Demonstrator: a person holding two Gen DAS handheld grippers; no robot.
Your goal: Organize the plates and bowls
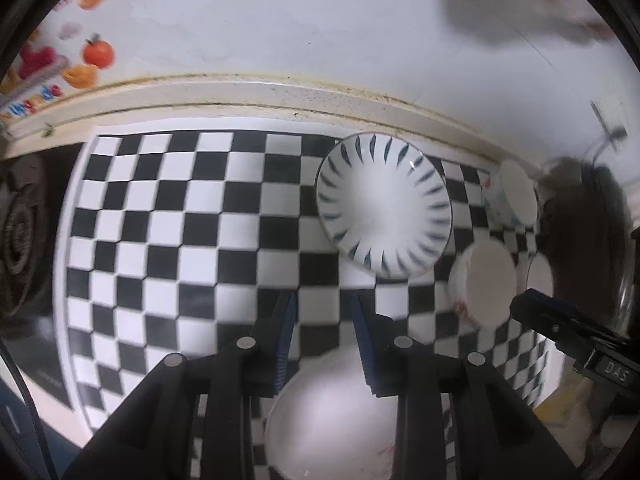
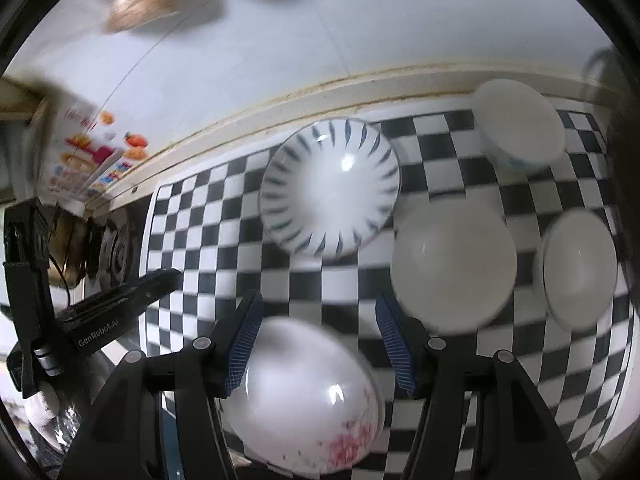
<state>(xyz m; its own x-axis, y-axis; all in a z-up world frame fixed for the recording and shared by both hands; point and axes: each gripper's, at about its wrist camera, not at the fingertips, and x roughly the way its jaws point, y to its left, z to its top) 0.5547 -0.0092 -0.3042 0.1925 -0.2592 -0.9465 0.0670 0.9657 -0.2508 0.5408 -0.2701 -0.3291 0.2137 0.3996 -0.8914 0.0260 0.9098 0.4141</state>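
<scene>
Surface: checkered mat (image 2: 224,216) against the wall; all dishes stand on it.
Striped plate (image 2: 330,188): near the back edge, apart from the others.
Plain bowls: one (image 2: 454,266) just right of the plate, another (image 2: 578,270) beyond it, a third (image 2: 520,124) behind.
Flowered bowl (image 2: 304,396): nearest, below both tools.
Right gripper (image 2: 320,344): jaws wide apart, holding nothing.
Left gripper (image 1: 324,340): jaws parted, empty.
Handling: glazed ware, judged stiff, slippery, breakable; take hold at the rim.

On the bench (image 2: 192,216): striped plate (image 2: 330,188) toward the back edge, two bowls (image 2: 454,266) (image 2: 578,268) to its right, another bowl (image 2: 520,124) in the back right corner, flowered bowl (image 2: 308,396) nearest the front edge.
</scene>
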